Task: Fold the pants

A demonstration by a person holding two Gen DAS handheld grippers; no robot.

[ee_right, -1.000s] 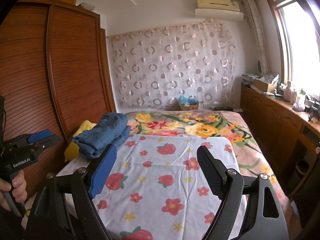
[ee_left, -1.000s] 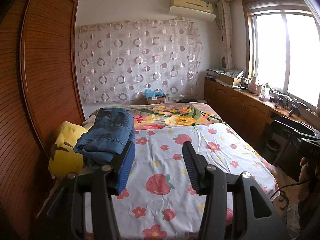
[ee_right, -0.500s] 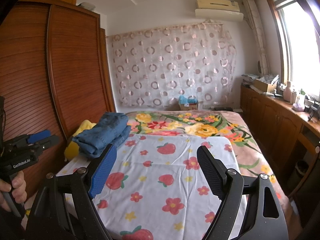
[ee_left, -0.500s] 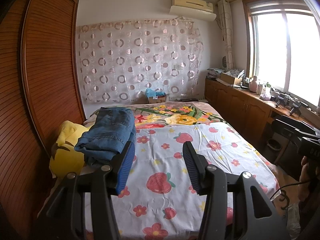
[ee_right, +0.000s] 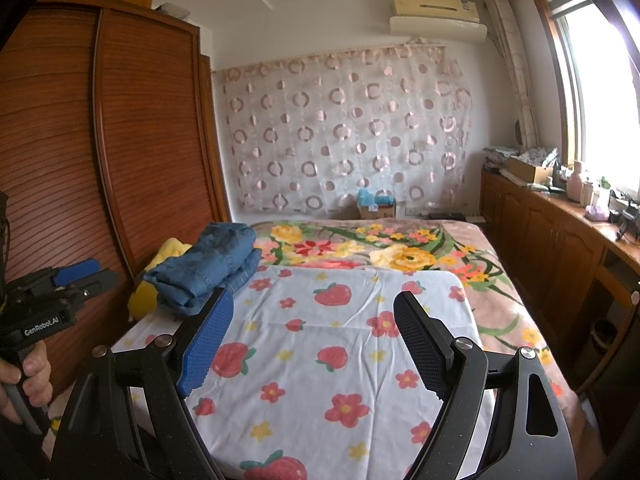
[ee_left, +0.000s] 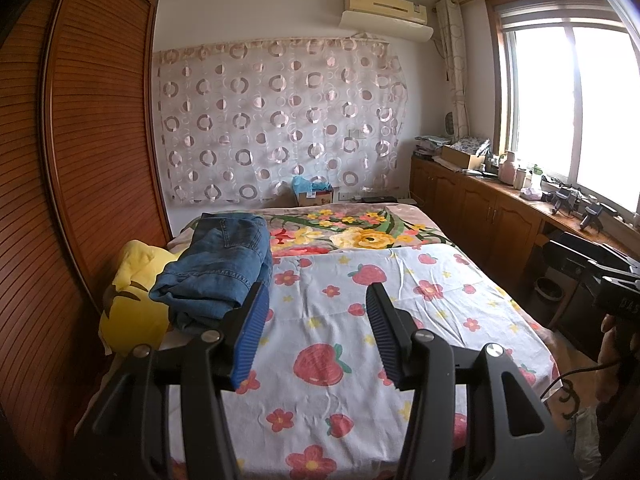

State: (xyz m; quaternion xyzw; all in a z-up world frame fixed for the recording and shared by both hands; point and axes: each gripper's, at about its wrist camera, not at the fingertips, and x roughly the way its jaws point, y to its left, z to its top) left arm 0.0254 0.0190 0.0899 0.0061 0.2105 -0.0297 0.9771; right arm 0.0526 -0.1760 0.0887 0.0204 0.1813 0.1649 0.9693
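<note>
Blue denim pants lie folded in a stack at the left side of the bed, partly on a yellow plush toy. The same pants show in the right wrist view, beyond the left finger. My left gripper hovers over the strawberry-print sheet, open, nothing between its fingers; its blue pad sits just right of the pants, apart from them. My right gripper is open wider above the same sheet, also empty. A hand holds the left gripper at the left edge of the right wrist view.
A tall wooden wardrobe runs along the bed's left side. A flowered blanket covers the far half. Low wooden cabinets with clutter stand under the window at right. A small box sits against the curtained wall.
</note>
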